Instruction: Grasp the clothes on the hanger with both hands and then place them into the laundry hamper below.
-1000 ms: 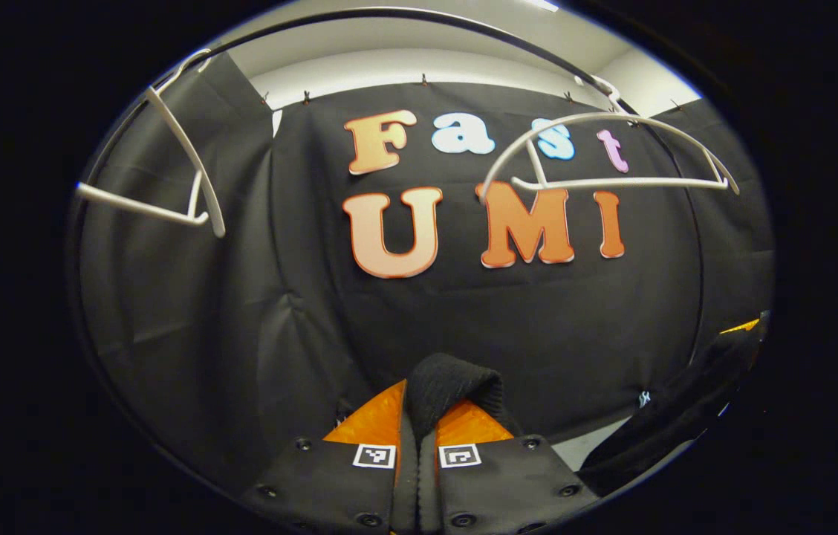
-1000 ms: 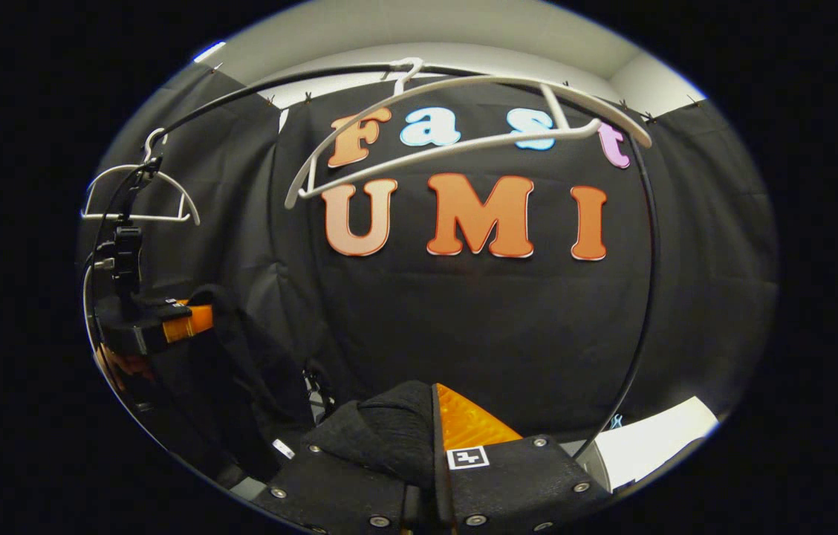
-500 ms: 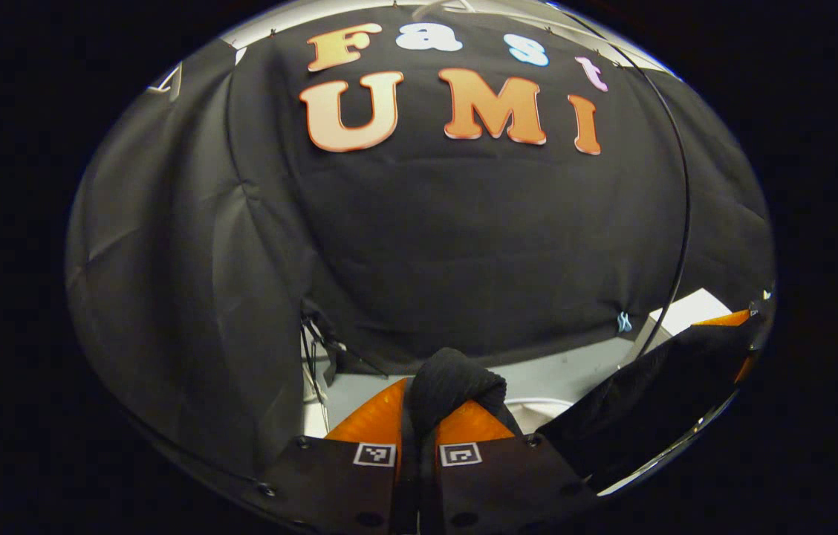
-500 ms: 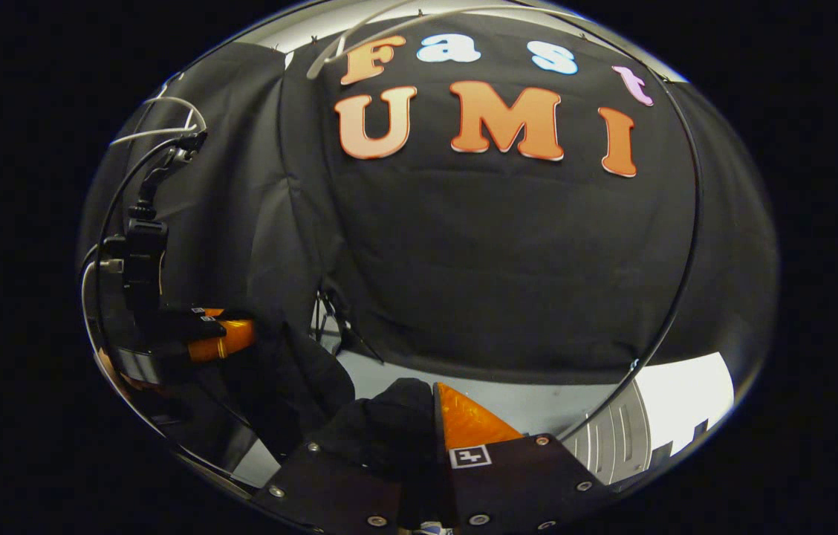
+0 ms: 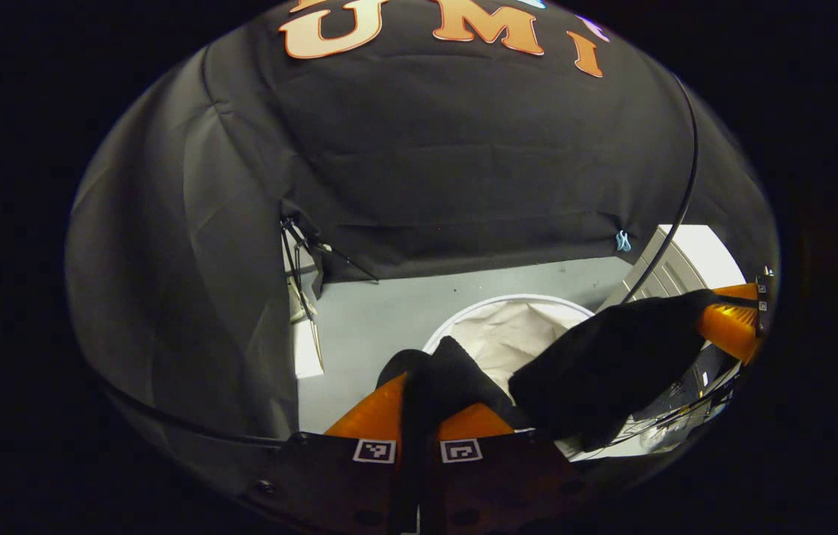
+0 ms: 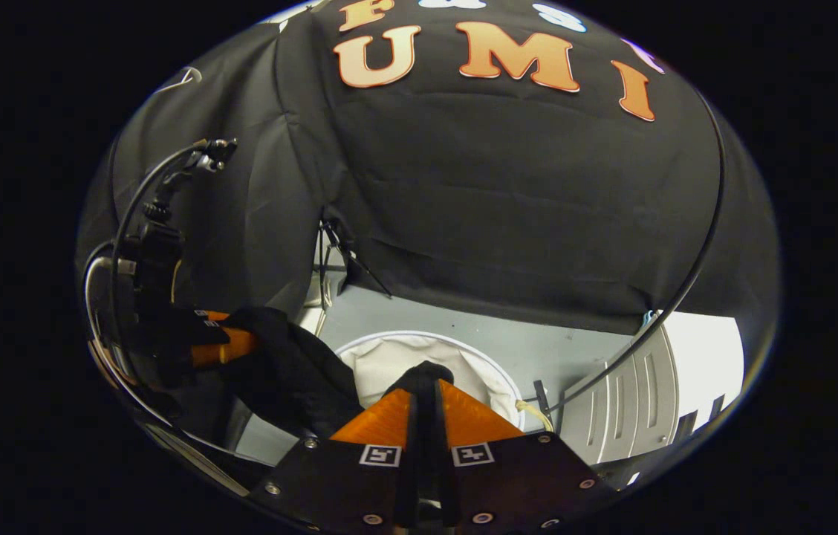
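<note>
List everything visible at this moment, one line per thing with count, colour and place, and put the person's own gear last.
garment: one, black, stretched between the two grippers above the hamper
laundry hamper: one, round, white liner, on the floor below the garment
floor: grey, under the hamper
cabinet: one, white with slots, on the right of the right gripper view
cable: one, black, curving down the right of the right gripper view
clip: one, pale blue, at the cloth wall's bottom edge
left hand-held gripper: one, fingers closed on a fold of the garment
right hand-held gripper: one, fingers closed on another fold of the garment
</note>
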A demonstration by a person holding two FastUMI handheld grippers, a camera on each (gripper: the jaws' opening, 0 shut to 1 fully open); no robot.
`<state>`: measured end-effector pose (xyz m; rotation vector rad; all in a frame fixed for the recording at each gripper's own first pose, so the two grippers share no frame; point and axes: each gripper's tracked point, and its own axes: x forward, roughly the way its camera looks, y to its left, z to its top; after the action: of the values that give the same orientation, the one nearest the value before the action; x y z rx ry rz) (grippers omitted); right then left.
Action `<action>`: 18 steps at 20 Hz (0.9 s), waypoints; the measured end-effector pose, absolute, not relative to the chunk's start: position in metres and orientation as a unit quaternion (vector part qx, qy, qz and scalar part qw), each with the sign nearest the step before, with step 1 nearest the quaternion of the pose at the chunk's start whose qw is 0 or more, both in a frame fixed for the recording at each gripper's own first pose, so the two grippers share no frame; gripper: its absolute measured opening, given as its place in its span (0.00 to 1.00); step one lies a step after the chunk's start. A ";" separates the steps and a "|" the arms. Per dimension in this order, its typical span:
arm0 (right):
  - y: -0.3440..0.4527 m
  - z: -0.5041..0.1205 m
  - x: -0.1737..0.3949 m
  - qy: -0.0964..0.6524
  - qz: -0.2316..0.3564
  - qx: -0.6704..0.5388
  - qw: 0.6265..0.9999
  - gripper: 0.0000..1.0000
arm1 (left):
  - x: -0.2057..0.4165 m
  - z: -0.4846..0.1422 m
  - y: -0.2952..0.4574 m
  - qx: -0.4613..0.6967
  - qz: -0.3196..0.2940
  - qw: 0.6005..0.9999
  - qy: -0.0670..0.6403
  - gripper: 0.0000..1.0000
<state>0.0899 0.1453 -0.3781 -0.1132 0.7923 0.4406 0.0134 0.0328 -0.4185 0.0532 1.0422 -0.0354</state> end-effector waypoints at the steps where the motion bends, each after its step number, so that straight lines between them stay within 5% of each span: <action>1: 0.143 -0.389 0.086 0.397 0.213 -0.057 0.891 0.11 | 0.011 -0.423 0.033 0.024 -0.018 0.862 0.505 0.08; 6: 0.140 -0.408 0.079 0.418 0.209 -0.052 0.883 0.13 | -0.017 -0.457 0.048 0.034 0.000 0.828 0.559 0.17; 8: 0.135 -0.412 0.076 0.425 0.204 -0.050 0.881 0.14 | -0.028 -0.468 0.054 0.036 0.009 0.816 0.577 0.33; 9: 0.133 -0.414 0.074 0.429 0.201 -0.046 0.880 0.06 | -0.031 -0.471 0.055 0.035 0.011 0.810 0.585 0.40; 11: 0.129 -0.417 0.073 0.435 0.198 -0.040 0.877 0.16 | -0.038 -0.474 0.059 0.038 0.014 0.805 0.593 0.47; 14: 0.128 -0.422 0.063 0.448 0.199 -0.029 0.871 0.24 | -0.047 -0.476 0.065 0.034 0.026 0.798 0.601 0.96; 16: 0.123 -0.430 0.063 0.455 0.195 -0.035 0.868 0.37 | -0.049 -0.476 0.064 0.025 0.032 0.800 0.599 0.97; 18: 0.117 -0.426 0.057 0.458 0.190 -0.044 0.867 0.75 | -0.047 -0.468 0.066 0.024 0.033 0.809 0.587 0.99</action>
<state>0.0571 0.1174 -0.4259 -0.0926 0.9590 0.3985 -0.0467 0.0662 -0.4678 0.0504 1.2547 0.0710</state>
